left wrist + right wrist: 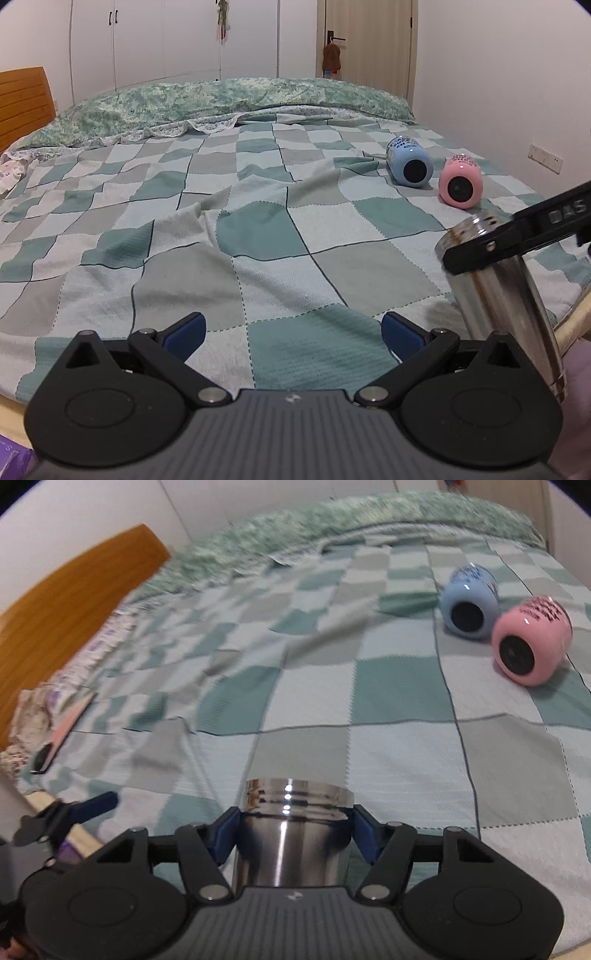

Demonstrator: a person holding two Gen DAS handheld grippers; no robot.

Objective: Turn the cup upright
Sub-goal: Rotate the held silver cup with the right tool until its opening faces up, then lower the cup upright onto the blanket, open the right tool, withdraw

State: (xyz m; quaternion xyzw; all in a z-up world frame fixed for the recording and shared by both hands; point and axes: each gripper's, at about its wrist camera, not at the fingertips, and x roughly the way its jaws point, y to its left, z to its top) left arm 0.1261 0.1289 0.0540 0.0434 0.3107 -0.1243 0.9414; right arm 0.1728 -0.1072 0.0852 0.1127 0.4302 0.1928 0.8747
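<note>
Right gripper pinching the shiny metal cup over the bed, left gripper wide open — empty, blue cup and pink cup lying at 1 o'clock

Silver cup; teal-checked blanket

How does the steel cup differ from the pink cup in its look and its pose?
The steel cup is shiny bare metal; the pink cup is glossy pink with dark printed text. The steel cup is clamped in the right gripper above the checked blanket; the pink cup lies on its side on the blanket, untouched, beside the blue cup. Both are round.
</note>
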